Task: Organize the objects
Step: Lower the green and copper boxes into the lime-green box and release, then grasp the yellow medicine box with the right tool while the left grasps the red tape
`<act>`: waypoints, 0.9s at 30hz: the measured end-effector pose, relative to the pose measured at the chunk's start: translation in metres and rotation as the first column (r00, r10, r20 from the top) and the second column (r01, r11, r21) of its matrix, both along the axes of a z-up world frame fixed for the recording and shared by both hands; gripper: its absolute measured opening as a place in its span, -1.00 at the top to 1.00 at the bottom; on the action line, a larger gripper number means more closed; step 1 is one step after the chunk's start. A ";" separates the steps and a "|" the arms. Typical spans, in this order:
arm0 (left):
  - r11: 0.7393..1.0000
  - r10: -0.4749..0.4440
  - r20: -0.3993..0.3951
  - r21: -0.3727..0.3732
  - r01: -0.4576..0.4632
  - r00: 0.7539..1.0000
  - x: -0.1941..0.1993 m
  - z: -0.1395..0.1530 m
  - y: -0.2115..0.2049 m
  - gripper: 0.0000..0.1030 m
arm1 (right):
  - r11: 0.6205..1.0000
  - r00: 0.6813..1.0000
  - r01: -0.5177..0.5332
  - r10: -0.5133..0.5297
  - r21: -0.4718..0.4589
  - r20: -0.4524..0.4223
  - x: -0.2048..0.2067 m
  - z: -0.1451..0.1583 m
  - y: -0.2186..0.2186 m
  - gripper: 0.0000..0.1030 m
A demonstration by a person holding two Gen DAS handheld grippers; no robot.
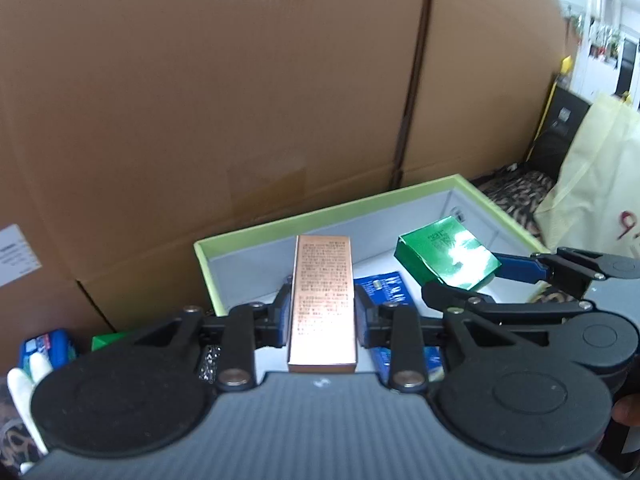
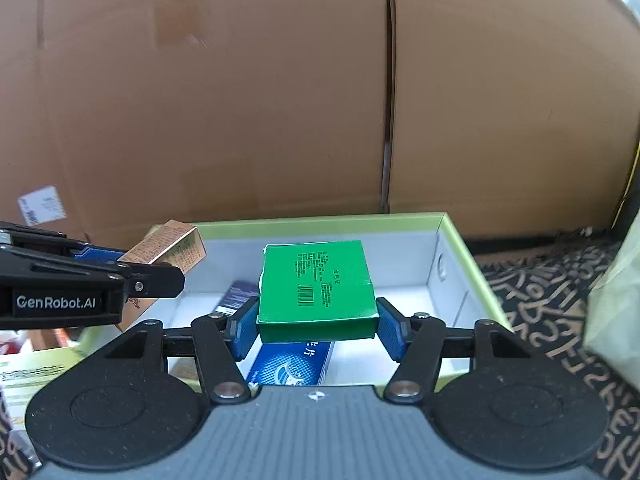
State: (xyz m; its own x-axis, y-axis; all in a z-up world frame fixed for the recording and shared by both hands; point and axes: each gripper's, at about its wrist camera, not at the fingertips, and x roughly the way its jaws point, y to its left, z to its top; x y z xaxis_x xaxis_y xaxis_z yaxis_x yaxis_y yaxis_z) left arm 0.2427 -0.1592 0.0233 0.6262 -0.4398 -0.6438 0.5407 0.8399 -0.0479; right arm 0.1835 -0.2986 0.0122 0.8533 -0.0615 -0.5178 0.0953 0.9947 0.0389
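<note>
Two tools hung over the tray (image 2: pixel 452 236); left tool (image 1: pixel 322 312) pinched the copper carton (image 1: pixel 322 300); right tool (image 2: pixel 318 322) squeezed the green carton (image 2: pixel 316 288); both looked light, crushable.

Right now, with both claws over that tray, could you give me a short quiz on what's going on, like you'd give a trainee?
1. Which claw grips the green box: left or right?
2. True or false: the copper box lies flat on the floor of the lime-rimmed tray.
3. What colour is the packet lying in the tray beneath the green box?

Key
1. The right claw; its blue pads press the box's two sides.
2. False. The left claw holds it above the tray.
3. Blue.
</note>
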 end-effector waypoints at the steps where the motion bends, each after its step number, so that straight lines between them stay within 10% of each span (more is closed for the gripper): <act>1: 1.000 0.000 -0.003 0.008 0.000 1.000 0.005 -0.004 -0.002 0.42 | 1.000 1.000 -0.002 0.002 0.001 -0.010 0.006 -0.005 -0.001 -0.26; 5: 1.000 0.011 -0.006 0.014 -0.011 1.000 0.020 -0.016 -0.007 0.23 | 1.000 0.999 0.006 -0.006 -0.008 -0.049 0.028 -0.022 -0.005 -0.28; 7: 1.000 0.026 0.019 -0.009 -0.026 0.999 0.022 -0.015 -0.004 -0.54 | 1.000 0.997 0.001 -0.001 0.000 -0.071 0.035 -0.028 -0.008 -0.32; 9: 0.998 0.048 0.076 -0.032 -0.046 0.996 0.015 -0.011 0.001 -0.78 | 1.000 0.996 0.009 -0.008 0.005 -0.089 0.038 -0.029 -0.010 -0.45; 18: 0.997 0.021 0.163 -0.070 -0.010 0.986 -0.036 0.017 0.029 -1.00 | 0.999 1.000 0.025 -0.026 0.044 0.012 -0.014 -0.001 -0.004 -0.60; 27: 0.975 0.136 0.067 -0.186 -0.121 0.988 -0.114 0.022 0.123 -1.00 | 0.989 0.985 -0.110 0.096 0.094 0.144 -0.100 0.017 0.051 -0.76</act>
State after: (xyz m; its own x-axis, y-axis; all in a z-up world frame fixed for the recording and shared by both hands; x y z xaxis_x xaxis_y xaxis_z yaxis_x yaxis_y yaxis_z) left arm 0.1285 -0.0359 0.0456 0.7307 -0.4569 -0.5074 0.4369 0.8839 -0.1667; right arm 0.0836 -0.2472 0.0288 0.9163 0.0773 -0.3930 -0.0211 0.9892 0.1454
